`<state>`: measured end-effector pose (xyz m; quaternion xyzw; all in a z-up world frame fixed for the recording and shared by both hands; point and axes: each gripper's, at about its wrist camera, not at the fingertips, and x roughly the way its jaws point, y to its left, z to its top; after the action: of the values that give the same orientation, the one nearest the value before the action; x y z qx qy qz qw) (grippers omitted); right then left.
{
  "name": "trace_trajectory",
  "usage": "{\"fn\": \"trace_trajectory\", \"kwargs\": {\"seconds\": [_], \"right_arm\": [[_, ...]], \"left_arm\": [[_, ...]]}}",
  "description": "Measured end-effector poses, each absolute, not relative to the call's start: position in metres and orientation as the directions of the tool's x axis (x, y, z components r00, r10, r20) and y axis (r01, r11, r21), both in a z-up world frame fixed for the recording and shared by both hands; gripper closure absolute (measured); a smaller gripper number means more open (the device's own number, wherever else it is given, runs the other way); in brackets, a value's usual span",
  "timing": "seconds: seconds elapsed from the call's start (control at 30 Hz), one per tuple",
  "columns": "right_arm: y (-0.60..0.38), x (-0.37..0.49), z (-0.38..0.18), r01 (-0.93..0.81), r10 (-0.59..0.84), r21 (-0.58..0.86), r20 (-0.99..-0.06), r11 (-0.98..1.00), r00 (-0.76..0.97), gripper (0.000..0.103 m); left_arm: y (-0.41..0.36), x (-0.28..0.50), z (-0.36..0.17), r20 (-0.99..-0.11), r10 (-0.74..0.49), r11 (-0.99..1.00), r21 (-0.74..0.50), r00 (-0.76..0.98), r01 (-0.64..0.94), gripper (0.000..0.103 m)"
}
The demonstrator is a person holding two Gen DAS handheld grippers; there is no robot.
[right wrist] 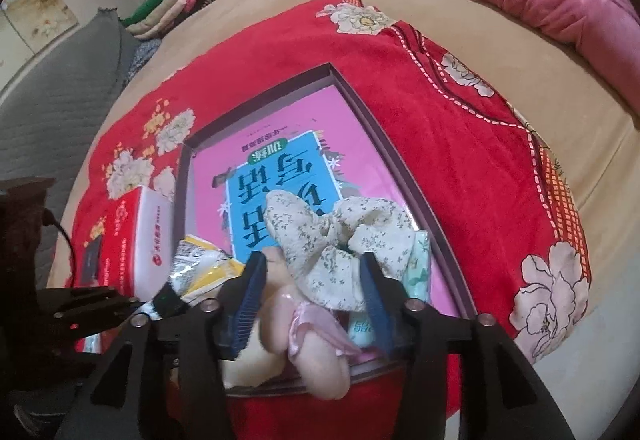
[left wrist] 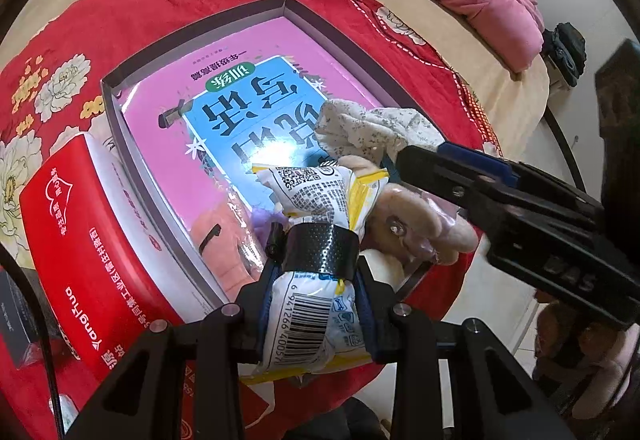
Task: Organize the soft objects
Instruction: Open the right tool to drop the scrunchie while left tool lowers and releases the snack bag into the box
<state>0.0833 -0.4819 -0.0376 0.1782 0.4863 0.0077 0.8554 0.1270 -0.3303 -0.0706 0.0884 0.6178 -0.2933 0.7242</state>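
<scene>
Left wrist view: the left claw (left wrist: 316,260) is clenched on a soft white and yellow packet (left wrist: 316,304). The packet's top pokes out past the claw, over the near end of a flat box (left wrist: 116,108). A pink book (left wrist: 240,96) lies inside the box. The box sits on a red blanket (left wrist: 160,0) with flowers on it. A red carton (left wrist: 84,224) lies just beside the box. The right claw (left wrist: 394,156) reaches in from the side, its tip at a flowery scrunchie (left wrist: 368,128). A beige plush toy (left wrist: 420,216) lies just under that.

Right wrist view: the right claw (right wrist: 312,272) is let go, with its fingers (right wrist: 250,292) spread wide. The scrunchie (right wrist: 340,236) lies between them on the book (right wrist: 280,168), in the box (right wrist: 360,108). I cannot tell if a finger touches it. The toy (right wrist: 316,356) sits near the claw's base. The packet (right wrist: 200,264) is off to the left side.
</scene>
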Motion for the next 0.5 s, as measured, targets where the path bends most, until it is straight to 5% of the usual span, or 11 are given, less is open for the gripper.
{"fn": "trace_trajectory", "kwargs": {"seconds": [0.5], "right_arm": [[-0.501,0.045,0.009,0.215,0.151,0.353,-0.768,0.911,0.622,0.043]], "left_arm": [[-0.331,0.130,-0.071,-0.941,-0.336,0.807,-0.267,0.038,0.527,0.067]]}}
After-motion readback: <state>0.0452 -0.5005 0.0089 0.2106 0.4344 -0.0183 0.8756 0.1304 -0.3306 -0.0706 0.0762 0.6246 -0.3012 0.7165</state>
